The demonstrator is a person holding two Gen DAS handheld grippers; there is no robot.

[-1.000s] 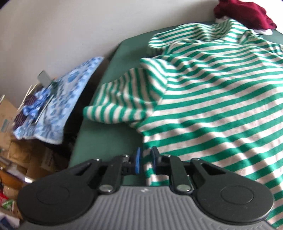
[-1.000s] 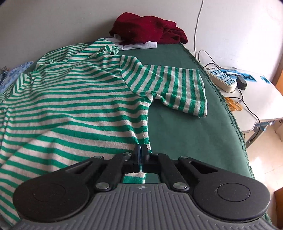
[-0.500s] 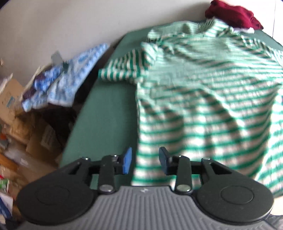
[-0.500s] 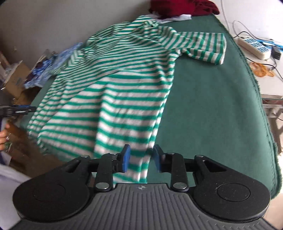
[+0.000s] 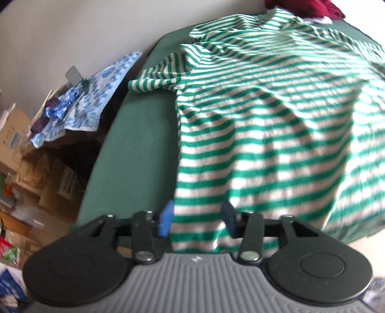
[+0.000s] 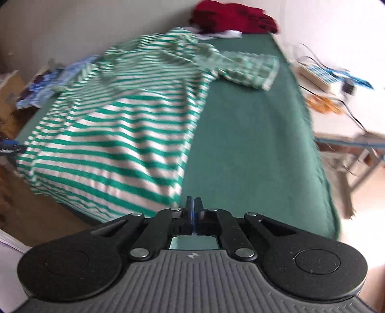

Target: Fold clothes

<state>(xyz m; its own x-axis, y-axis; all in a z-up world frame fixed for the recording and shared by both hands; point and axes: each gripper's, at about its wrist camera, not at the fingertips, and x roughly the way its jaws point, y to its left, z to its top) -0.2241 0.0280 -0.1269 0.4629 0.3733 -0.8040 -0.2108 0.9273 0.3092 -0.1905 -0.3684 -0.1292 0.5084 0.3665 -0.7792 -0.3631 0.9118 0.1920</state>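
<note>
A green-and-white striped T-shirt (image 5: 264,115) lies spread on the dark green table cloth (image 5: 144,149), collar far, hem hanging over the near edge. My left gripper (image 5: 197,220) is open wide at the hem's left corner, with striped cloth showing between its blue pads (image 5: 166,216); I cannot tell whether they touch it. In the right wrist view the same shirt (image 6: 115,134) lies to the left. My right gripper (image 6: 192,208) is shut with nothing in it, just right of the hem's right corner, over bare green cloth (image 6: 252,144).
A dark red garment (image 6: 233,19) on something white is heaped at the table's far end. Blue patterned fabric (image 5: 96,96) and cardboard boxes (image 5: 14,134) crowd the left side. On the right, a white side table (image 6: 336,113) carries a power strip (image 6: 317,74) and cables.
One second ago both grippers were shut at the hem. Both then opened and drew back. Now the left jaws are wider apart and the right jaws have shut again, empty.
</note>
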